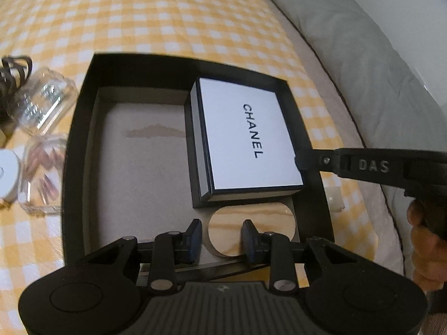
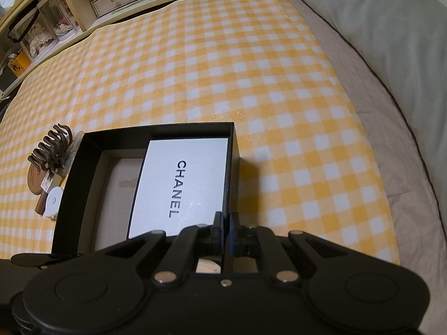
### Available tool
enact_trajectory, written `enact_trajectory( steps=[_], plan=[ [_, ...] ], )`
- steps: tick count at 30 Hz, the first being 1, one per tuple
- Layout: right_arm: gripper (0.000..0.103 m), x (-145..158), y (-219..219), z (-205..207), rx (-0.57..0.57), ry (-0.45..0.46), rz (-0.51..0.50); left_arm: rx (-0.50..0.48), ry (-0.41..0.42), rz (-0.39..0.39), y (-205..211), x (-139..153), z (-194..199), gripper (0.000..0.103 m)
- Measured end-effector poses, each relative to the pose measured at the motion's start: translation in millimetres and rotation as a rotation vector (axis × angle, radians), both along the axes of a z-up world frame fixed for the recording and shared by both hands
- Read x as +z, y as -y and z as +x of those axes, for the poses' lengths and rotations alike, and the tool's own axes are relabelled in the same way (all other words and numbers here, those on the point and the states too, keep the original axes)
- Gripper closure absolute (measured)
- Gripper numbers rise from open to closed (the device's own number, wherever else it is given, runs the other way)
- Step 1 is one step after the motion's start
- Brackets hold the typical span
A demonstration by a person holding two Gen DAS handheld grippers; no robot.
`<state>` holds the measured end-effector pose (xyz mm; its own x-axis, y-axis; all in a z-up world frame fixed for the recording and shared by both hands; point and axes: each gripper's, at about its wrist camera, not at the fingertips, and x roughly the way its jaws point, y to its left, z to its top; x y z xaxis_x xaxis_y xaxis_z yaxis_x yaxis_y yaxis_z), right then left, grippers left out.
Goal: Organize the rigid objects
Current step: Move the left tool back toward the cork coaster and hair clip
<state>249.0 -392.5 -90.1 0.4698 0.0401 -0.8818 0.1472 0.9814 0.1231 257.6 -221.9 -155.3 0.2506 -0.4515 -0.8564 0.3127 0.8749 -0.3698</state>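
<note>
Wooden disc (image 1: 268, 223) lies flat in the black box (image 1: 81, 150), touching the white case (image 1: 245, 139); stiff, light, thin, probably slick, so take it across the rim; left gripper (image 1: 222, 237) jaws drawn in over it, grip unclear; right gripper (image 2: 226, 223) jaws pinch the box wall

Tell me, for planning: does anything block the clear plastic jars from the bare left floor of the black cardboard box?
Only the black cardboard box's left wall stands between; the clear plastic jars must go over it. The white lettered box and round wooden disc sit at its right.
</note>
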Motion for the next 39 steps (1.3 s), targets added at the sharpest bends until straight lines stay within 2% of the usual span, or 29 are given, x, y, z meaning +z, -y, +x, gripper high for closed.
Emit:
enact_trajectory(
  steps=[2,4,6,8,12,15,18,21,28,34,39],
  plan=[
    [0.099,-0.1,-0.4,0.9,-0.002,0.0,0.001,-0.01,0.025,-0.002,-3.5,9.0,-4.0,0.068],
    [0.099,-0.1,-0.6,1.0,0.0,0.001,-0.003,-0.028,0.064,-0.013,-8.9,21.9,-9.2,0.058],
    [0.099,-0.1,-0.6,1.2,0.001,0.001,-0.007,-0.047,0.111,-0.027,-16.4,35.7,-13.9,0.033],
    [0.099,-0.1,-0.1,2.2,0.001,0.0,-0.012,-0.056,0.171,-0.033,-27.0,51.3,-19.3,0.019],
    [0.099,0.3,-2.2,1.7,0.0,0.001,-0.012,-0.058,0.245,-0.024,-50.1,73.0,-18.4,0.007],
    [0.099,0.0,-2.8,1.7,0.001,0.001,-0.016,-0.04,0.285,-0.02,-75.1,78.9,-9.9,0.004],
    [0.099,0.3,-3.4,2.3,0.002,0.0,-0.021,0.018,0.328,-0.009,-108.9,77.5,2.9,0.002],
    [0.099,0.3,-4.0,1.8,0.001,0.0,-0.02,0.077,0.32,-0.011,-145.5,69.5,19.9,0.001],
    [0.099,-0.3,-1.9,1.8,-0.003,-0.001,-0.017,0.187,0.32,0.053,-214.4,39.7,58.2,0.0],
    [0.099,0.1,-3.4,2.5,-0.004,-0.002,-0.018,0.127,0.414,0.145,-244.5,20.1,72.4,0.0],
    [0.099,-0.2,-2.9,3.0,-0.002,-0.002,-0.025,0.047,0.45,0.225,-263.2,-0.2,78.1,0.0]
  ],
)
